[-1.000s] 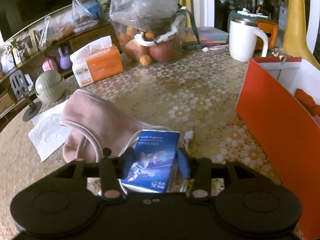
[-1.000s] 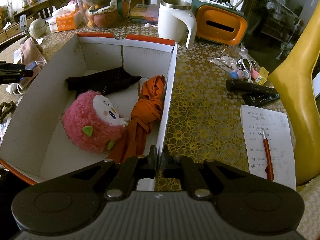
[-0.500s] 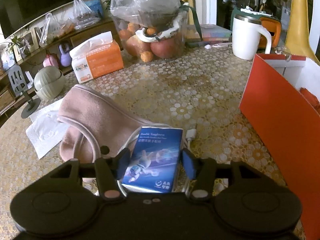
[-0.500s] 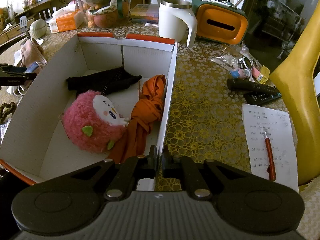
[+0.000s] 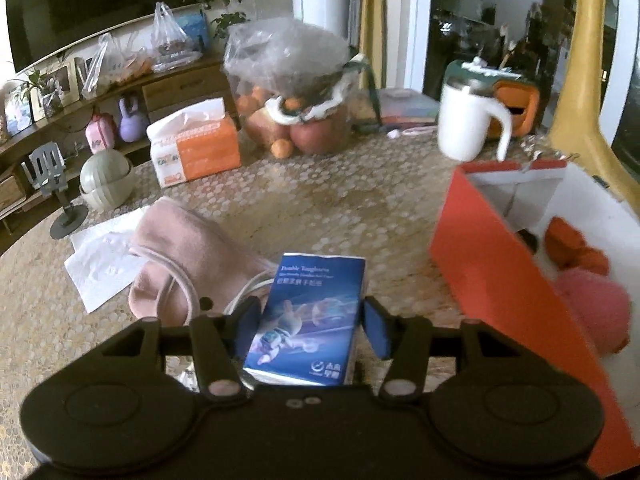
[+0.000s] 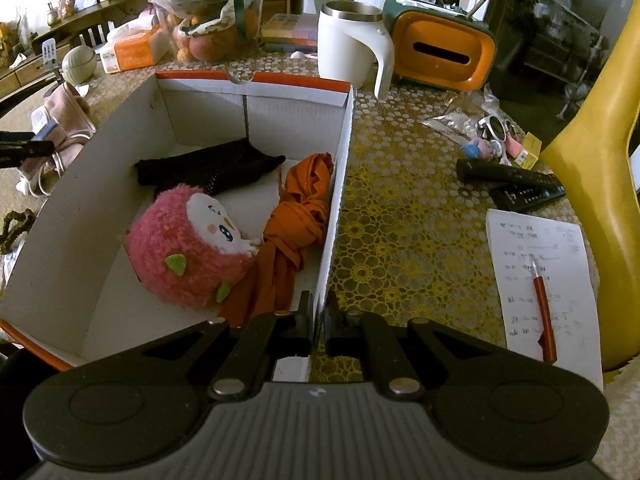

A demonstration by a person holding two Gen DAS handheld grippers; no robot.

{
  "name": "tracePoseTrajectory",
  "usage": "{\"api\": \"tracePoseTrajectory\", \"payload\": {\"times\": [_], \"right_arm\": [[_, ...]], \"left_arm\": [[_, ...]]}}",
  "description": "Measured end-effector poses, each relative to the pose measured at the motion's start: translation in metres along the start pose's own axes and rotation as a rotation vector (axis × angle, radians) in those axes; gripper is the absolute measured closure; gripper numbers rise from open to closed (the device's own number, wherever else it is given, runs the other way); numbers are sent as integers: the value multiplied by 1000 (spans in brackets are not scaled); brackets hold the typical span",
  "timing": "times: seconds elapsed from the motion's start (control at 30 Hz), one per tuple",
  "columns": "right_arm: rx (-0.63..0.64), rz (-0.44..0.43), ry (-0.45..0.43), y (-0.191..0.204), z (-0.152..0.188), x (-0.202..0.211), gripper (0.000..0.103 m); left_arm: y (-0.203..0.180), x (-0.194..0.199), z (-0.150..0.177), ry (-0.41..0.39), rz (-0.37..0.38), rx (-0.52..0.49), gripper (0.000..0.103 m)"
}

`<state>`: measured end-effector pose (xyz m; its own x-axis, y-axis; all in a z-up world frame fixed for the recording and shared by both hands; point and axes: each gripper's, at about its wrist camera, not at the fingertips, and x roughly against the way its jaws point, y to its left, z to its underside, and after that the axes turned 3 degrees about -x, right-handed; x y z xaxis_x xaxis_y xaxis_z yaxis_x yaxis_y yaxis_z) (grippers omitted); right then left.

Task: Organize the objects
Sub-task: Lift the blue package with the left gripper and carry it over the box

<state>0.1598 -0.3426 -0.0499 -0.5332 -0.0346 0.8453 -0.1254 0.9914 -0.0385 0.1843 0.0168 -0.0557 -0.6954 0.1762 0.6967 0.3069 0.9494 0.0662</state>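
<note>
Orange-sided white cardboard box [image 6: 256, 92]: holds fluffy pink plush toy [image 6: 188, 248], knotted orange cloth [image 6: 296, 224], black knit fabric [image 6: 212, 164]. Right gripper [image 6: 319, 320] clamps its wall; left gripper [image 5: 310, 326] grasps blue tissue packet [image 5: 308, 316].

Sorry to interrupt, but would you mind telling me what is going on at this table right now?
A person is tidying loose things into an orange cardboard box, with a gripper in each hand. The left gripper is shut on a blue tissue pack, held above the table near the pink cloth and not yet over the box. The right gripper is clamped on the box's side wall. Inside lie a pink plush toy, an orange cloth and a black cloth.
</note>
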Motion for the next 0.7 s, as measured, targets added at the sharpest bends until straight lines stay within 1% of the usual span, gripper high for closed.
{"api": "tracePoseTrajectory", "payload": {"times": [0.33, 0.4, 0.7], "right_arm": [[-10, -12, -18, -3, 2, -2, 98], [-9, -15, -21, -4, 2, -2, 98], [-14, -39, -32, -8, 3, -2, 98]], "left_arm": [[-43, 36, -26, -8, 38, -27, 50], [-54, 40, -30, -9, 35, -39, 50], [-101, 45, -49, -27, 83, -84, 50]]}}
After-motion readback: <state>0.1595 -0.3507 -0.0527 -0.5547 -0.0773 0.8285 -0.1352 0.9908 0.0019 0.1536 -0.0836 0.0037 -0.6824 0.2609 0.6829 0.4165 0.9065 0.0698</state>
